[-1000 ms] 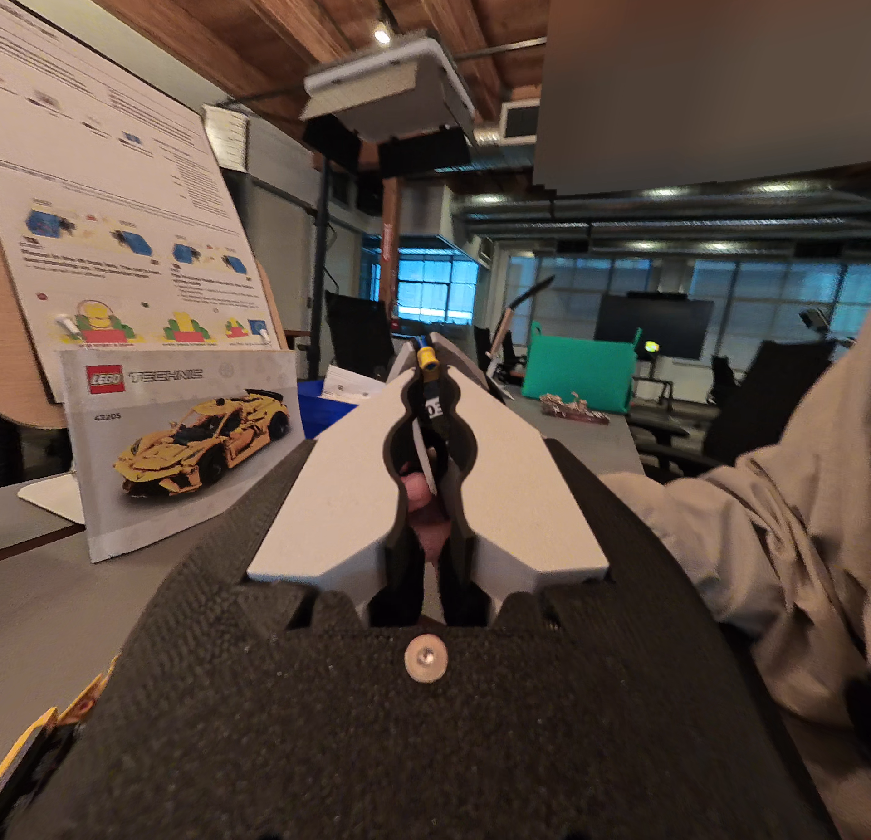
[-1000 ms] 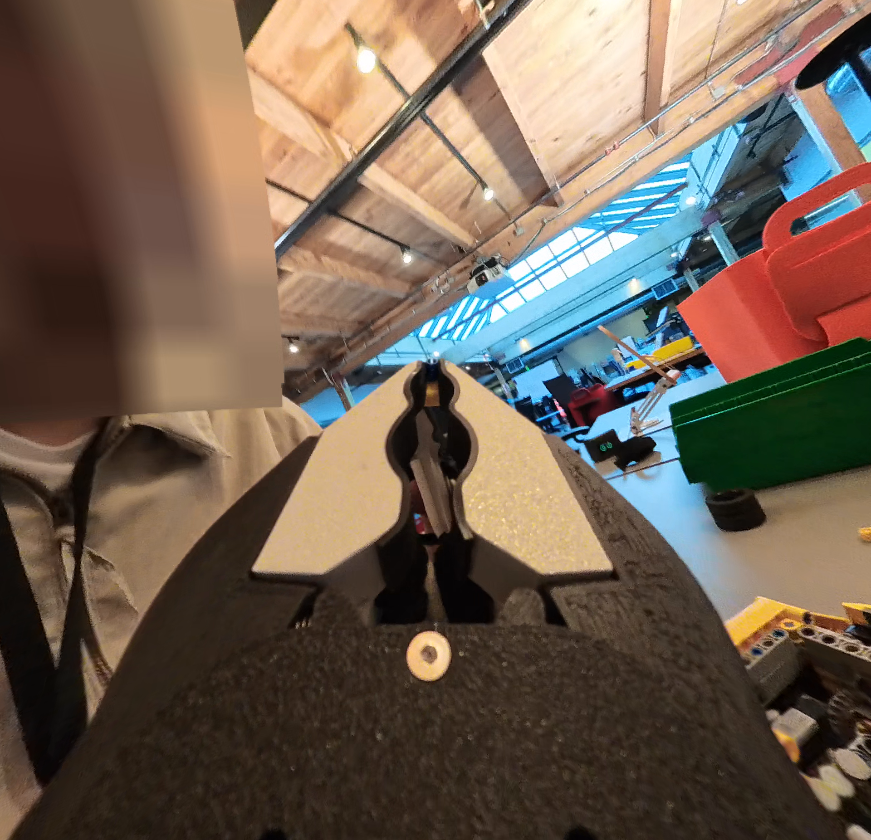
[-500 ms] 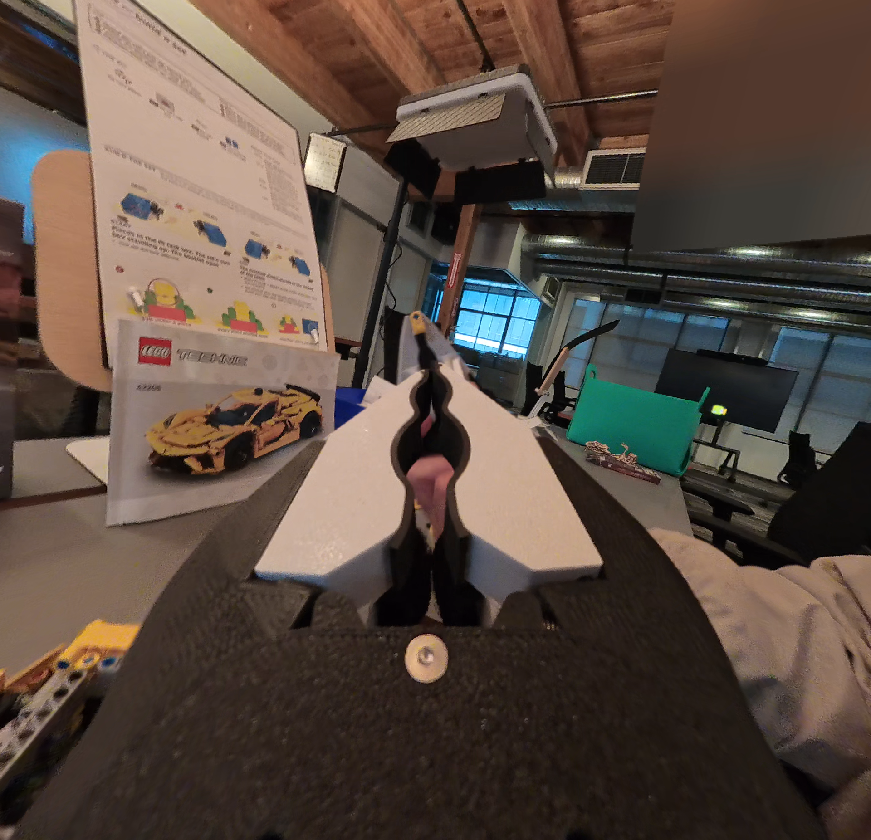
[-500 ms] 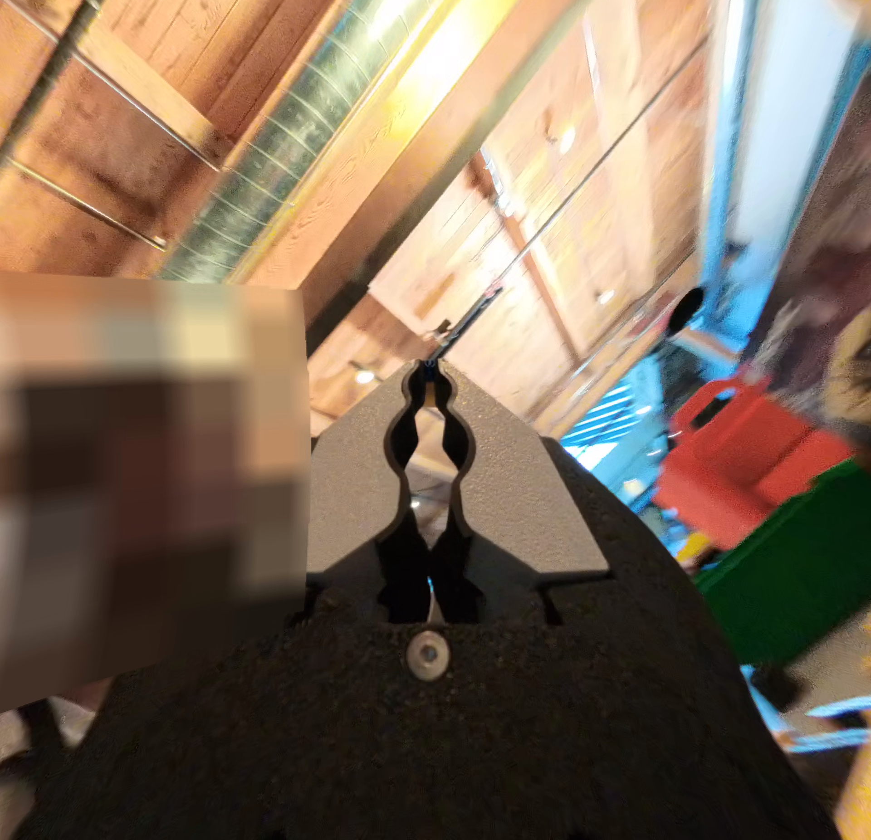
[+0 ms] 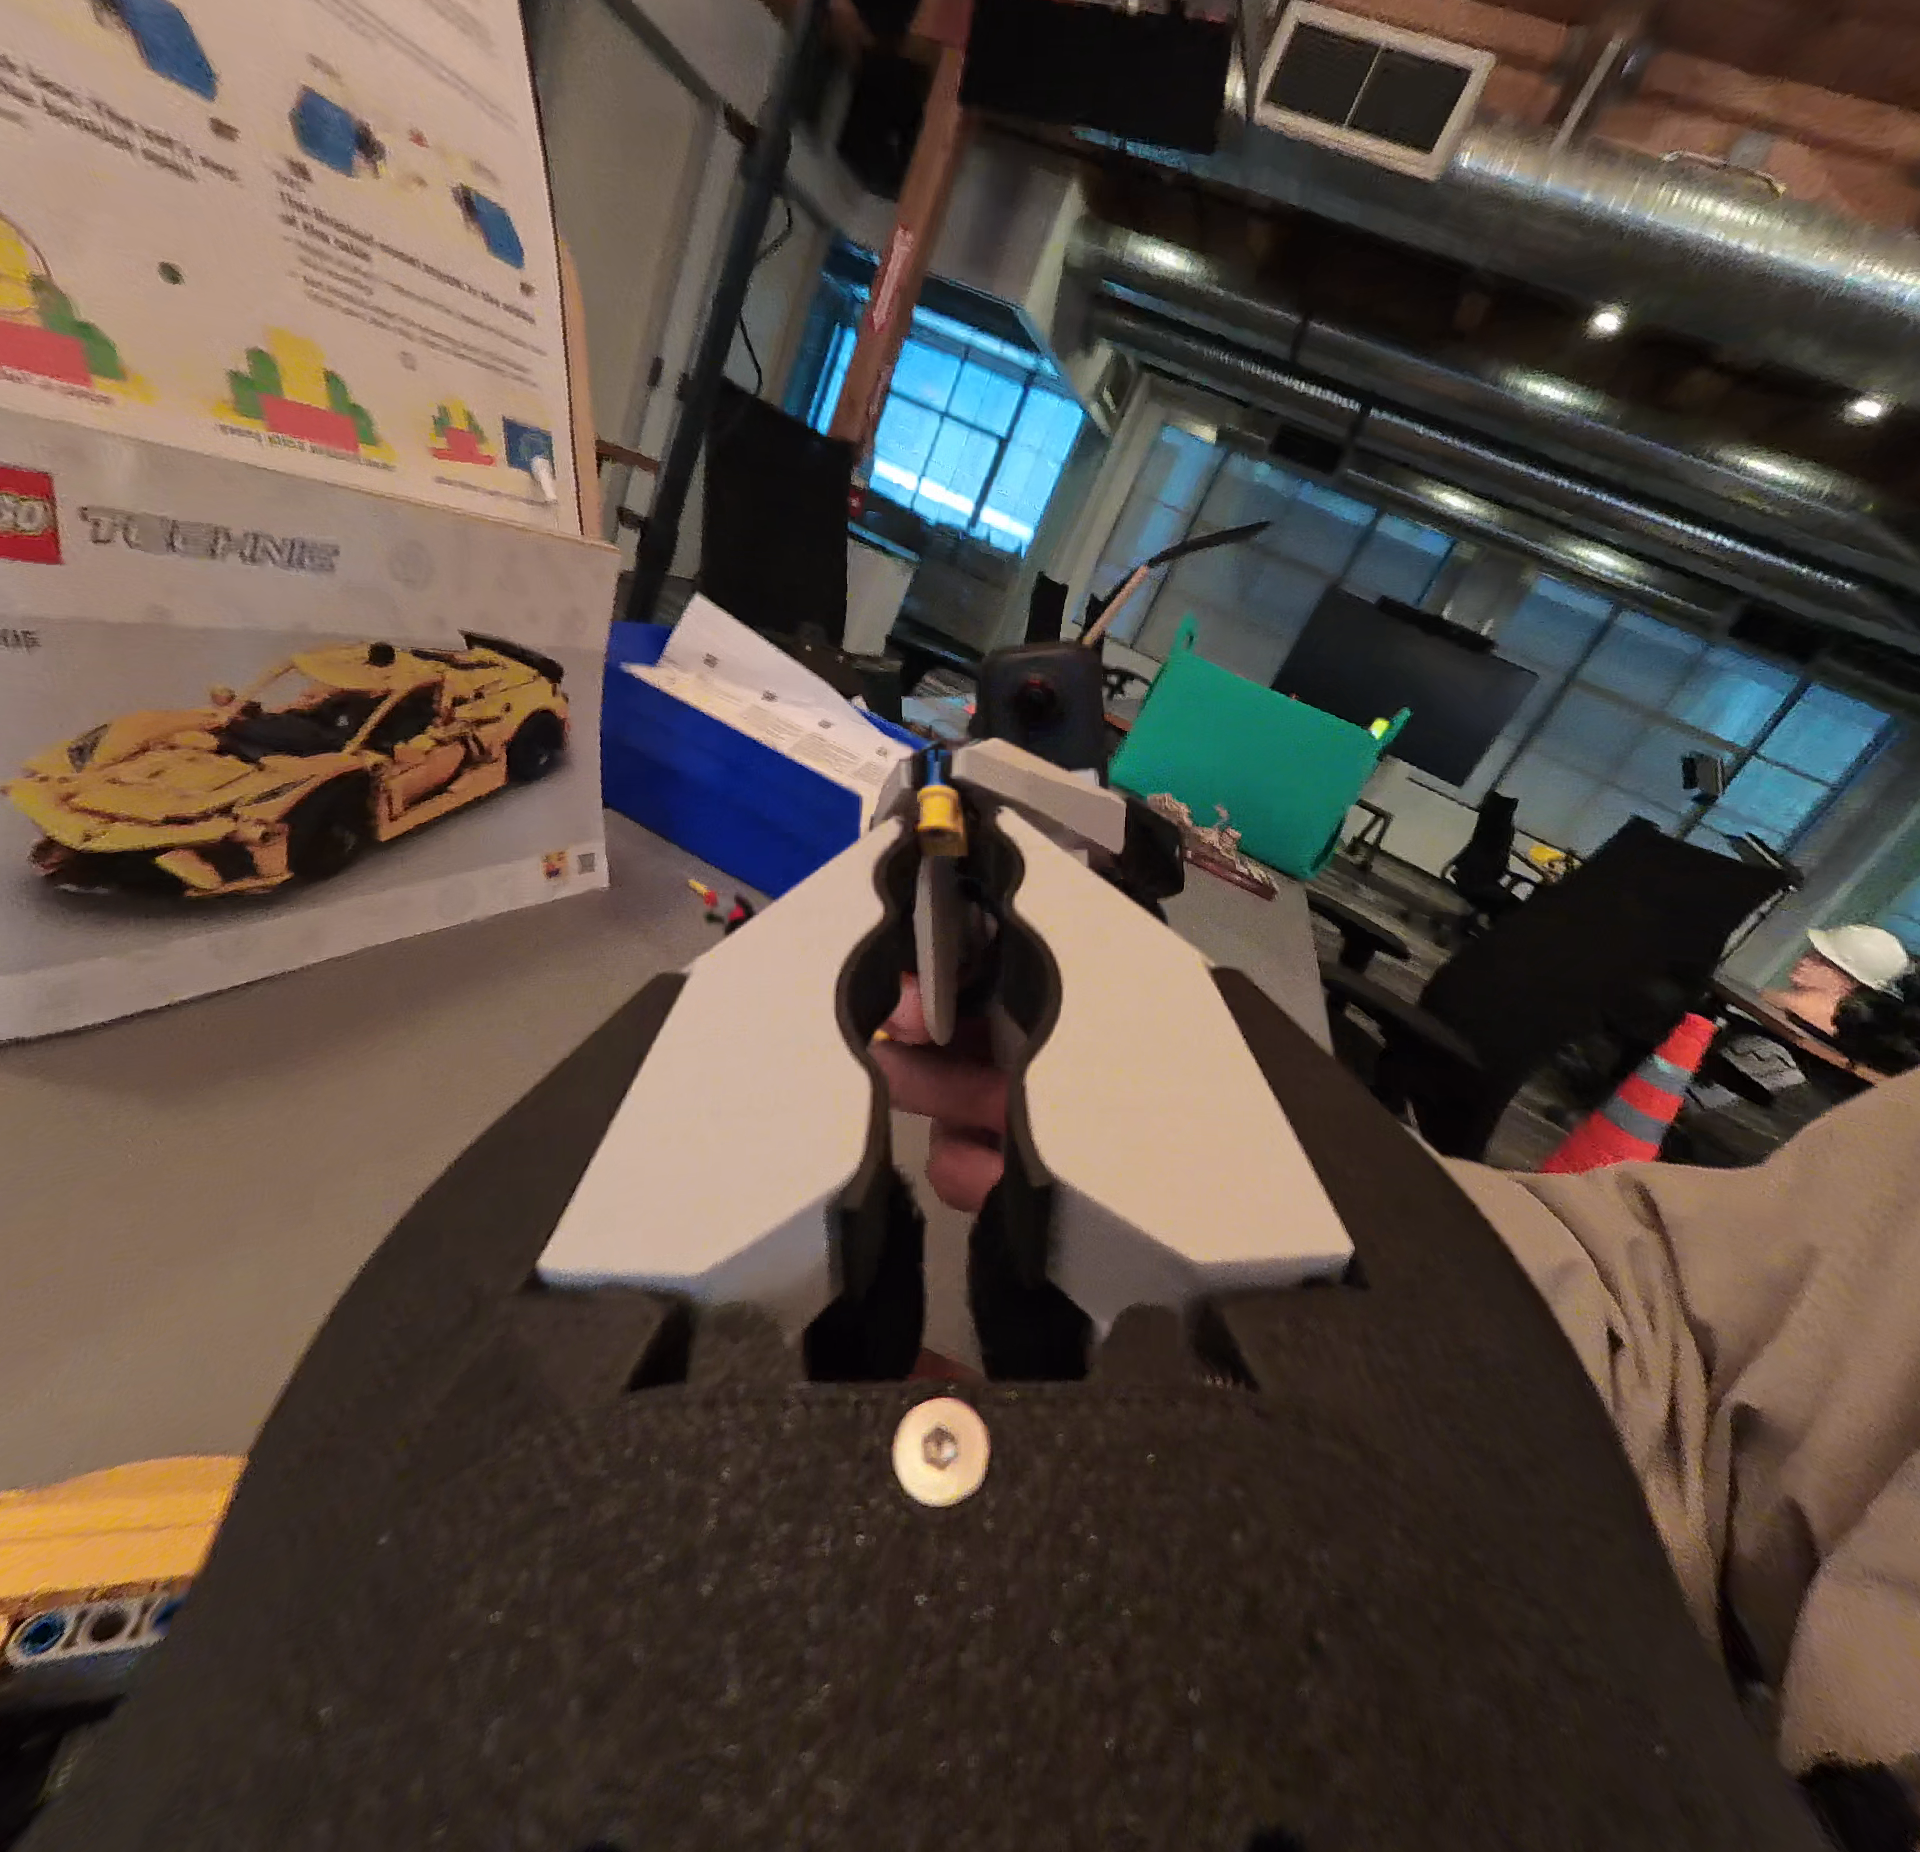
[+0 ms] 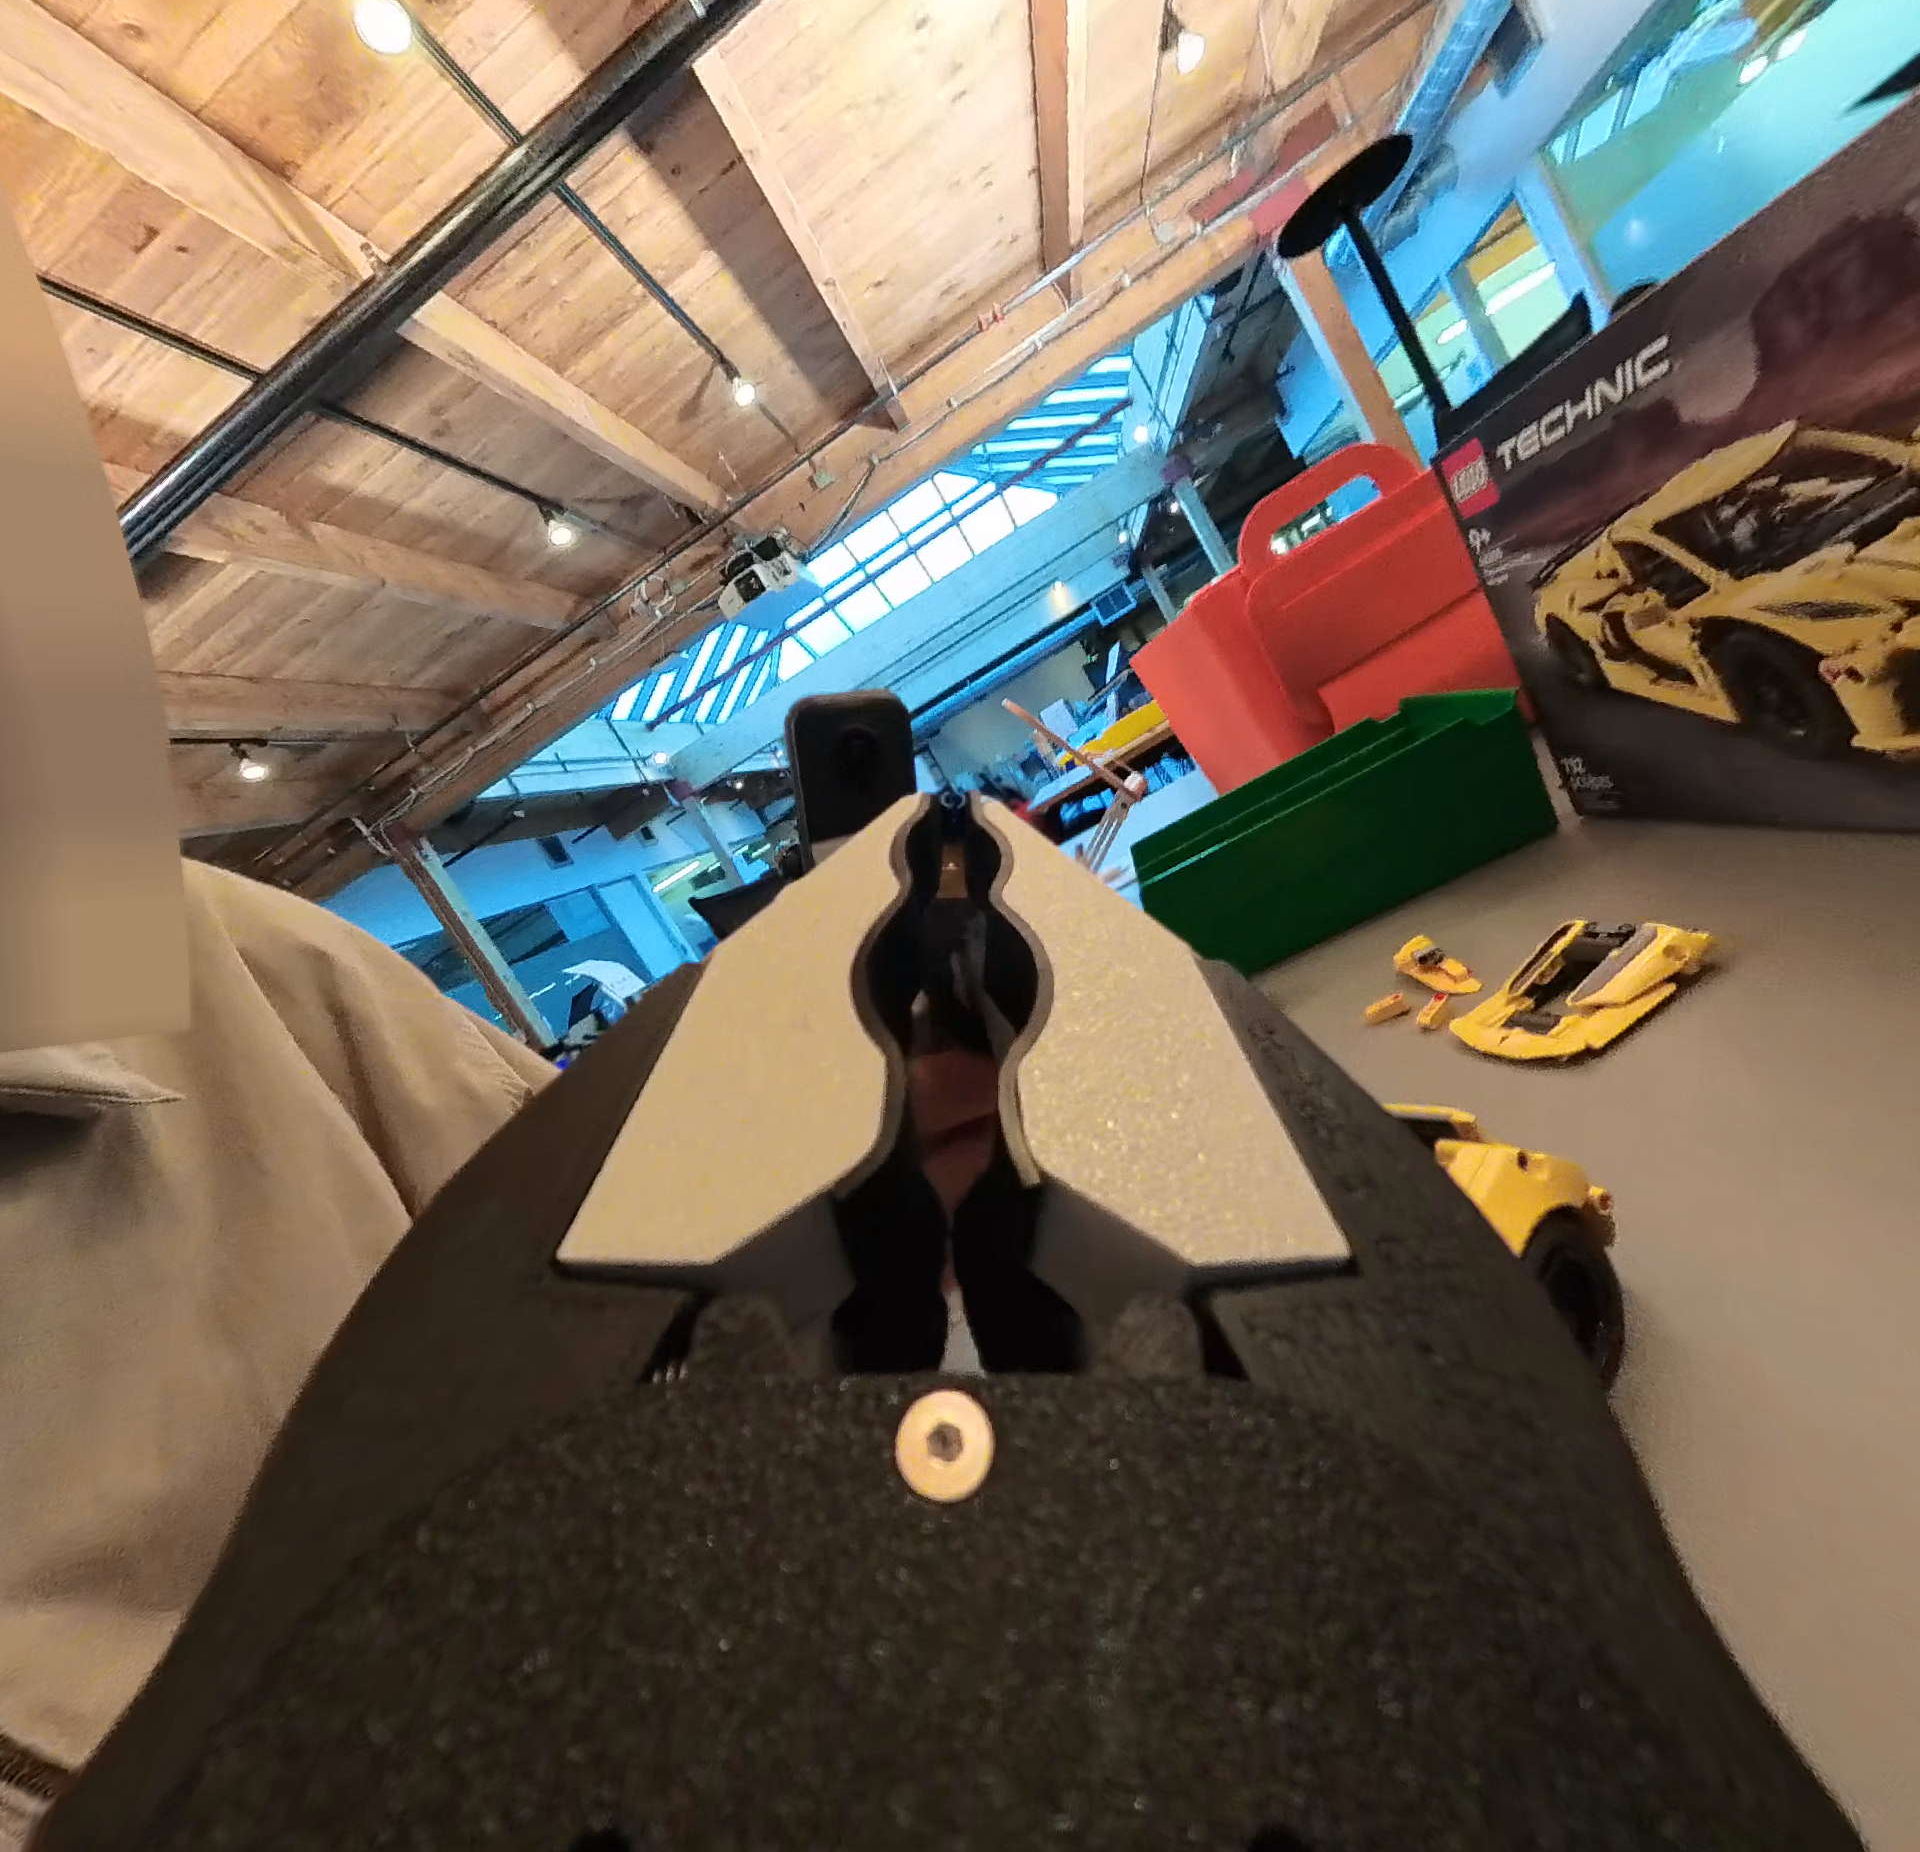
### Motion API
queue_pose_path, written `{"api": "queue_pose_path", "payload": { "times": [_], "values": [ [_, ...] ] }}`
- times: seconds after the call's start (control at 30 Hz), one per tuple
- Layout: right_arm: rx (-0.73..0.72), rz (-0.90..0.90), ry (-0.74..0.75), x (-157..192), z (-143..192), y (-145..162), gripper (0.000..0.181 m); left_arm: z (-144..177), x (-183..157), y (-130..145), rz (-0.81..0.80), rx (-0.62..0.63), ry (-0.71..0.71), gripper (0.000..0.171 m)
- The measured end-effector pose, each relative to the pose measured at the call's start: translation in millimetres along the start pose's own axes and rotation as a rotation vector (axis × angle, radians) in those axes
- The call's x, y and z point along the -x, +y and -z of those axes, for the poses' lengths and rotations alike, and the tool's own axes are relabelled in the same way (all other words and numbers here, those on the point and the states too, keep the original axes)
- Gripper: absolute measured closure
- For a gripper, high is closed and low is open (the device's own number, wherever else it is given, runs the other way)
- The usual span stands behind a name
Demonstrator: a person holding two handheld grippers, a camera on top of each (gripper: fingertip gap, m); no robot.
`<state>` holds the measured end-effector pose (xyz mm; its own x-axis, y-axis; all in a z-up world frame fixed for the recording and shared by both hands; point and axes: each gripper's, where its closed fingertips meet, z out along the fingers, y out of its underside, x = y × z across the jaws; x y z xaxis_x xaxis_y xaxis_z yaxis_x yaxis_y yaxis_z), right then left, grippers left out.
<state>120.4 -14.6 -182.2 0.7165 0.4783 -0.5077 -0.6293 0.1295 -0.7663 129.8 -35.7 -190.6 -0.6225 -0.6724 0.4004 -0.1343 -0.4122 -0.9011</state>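
1. While raised above the grey tabletop (image 5: 312, 1127), my left fingers (image 5: 790, 1054) are pinched on a small yellow pin (image 5: 940, 817) at their very tips, its blue end poking forward.
2. My right fingers (image 6: 1122, 1054) are drawn narrow and meet the left ones tip to tip. I cannot tell whether they pinch anything.
3. Yellow car body (image 6: 1558, 992): lies on the tabletop, well apart.

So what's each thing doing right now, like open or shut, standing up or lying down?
left gripper: shut on a small yellow piece
right gripper: shut on a tiny piece, too small to tell
instruction booklet: closed, propped upright
green bin: open, on the table
yellow car body: lying loose on the table
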Motion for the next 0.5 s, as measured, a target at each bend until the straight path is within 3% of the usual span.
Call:
{"api": "queue_pose_path", "payload": {
  "times": [0.17, 0.3, 0.5],
  "values": [
    [0.127, -0.070, -0.024, -2.3, -1.9, 15.5, 0.179, 8.3, 3.4, 11.6, -0.059, 0.140, 0.010, 0.166],
    [0.174, -0.104, -0.034, -1.2, -1.3, 20.8, 0.179, 10.9, 1.4, 15.4, -0.062, 0.166, 0.022, 0.165],
    [0.032, -0.264, -0.079, -1.6, -3.0, 11.2, 0.180, 11.4, 1.7, 6.8, -0.106, -0.030, -0.093, 0.166]
  ]
}}
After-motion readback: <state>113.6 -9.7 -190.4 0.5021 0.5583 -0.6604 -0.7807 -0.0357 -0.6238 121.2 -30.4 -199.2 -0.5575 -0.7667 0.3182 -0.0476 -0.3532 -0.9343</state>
